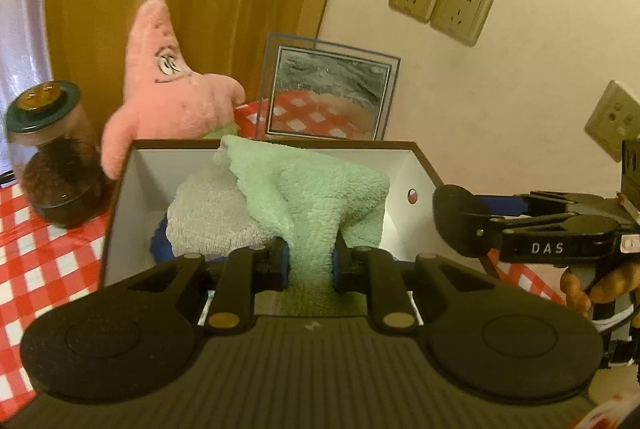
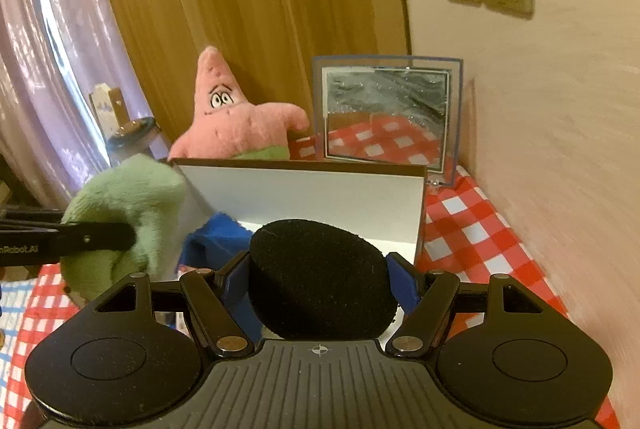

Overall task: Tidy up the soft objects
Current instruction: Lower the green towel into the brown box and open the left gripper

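1. Green towel hangs over the box, bunched above its rim; the wall stands close on the right, and the plush and the mirror stand just behind the box.
2. My left gripper stands narrow, its pads pinching the towel's lower fold.
3. My right gripper stands wider, clamped on a black sponge above the box's near edge.
4. Inside the box I see a grey towel and a blue cloth.
5. A jar stands left of the box.
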{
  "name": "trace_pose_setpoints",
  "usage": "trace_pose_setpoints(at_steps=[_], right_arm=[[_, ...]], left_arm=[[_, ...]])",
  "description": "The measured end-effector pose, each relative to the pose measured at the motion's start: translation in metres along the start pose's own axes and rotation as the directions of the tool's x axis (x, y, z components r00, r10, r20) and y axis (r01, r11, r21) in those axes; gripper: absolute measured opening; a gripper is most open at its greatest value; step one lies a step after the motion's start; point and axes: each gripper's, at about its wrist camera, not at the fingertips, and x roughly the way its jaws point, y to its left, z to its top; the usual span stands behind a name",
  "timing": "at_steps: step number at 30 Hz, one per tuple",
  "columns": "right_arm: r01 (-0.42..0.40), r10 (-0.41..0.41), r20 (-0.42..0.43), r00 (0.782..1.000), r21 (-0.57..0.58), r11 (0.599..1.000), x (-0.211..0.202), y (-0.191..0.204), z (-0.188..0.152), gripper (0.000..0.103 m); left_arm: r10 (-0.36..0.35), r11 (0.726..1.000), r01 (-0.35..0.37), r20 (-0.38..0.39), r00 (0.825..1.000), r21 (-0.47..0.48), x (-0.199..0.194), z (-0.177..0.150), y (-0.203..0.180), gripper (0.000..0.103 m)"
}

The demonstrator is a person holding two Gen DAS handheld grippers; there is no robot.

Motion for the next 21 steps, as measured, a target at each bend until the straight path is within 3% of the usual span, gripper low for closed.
trace_pose_setpoints(at_steps=[6, 11, 21], right_arm=[[0.001, -0.001, -0.014, 1.0, -0.003, 1.0, 0.02, -0.01, 0.007, 0.071], [0.0, 0.0, -0.017, 1.0, 0.001, 1.0, 0.03, -0.016, 0.013, 0.071], [0.004, -0.005, -0.034, 0.999, -0.031, 1.0, 0.05, -0.015, 0.018, 0.072]], left_arm=[[0.008, 1.0, -0.008, -0.031, 0.999, 0.009, 0.038, 0.015, -0.01, 0.022], [0.052, 0.999, -0.052, -0.047, 0.998, 0.001, 0.063, 0.026, -0.008, 0.045], [0.135, 0.991, -0.134, -0.073, 0.988, 0.016, 0.069, 0.025, 0.005, 0.05]])
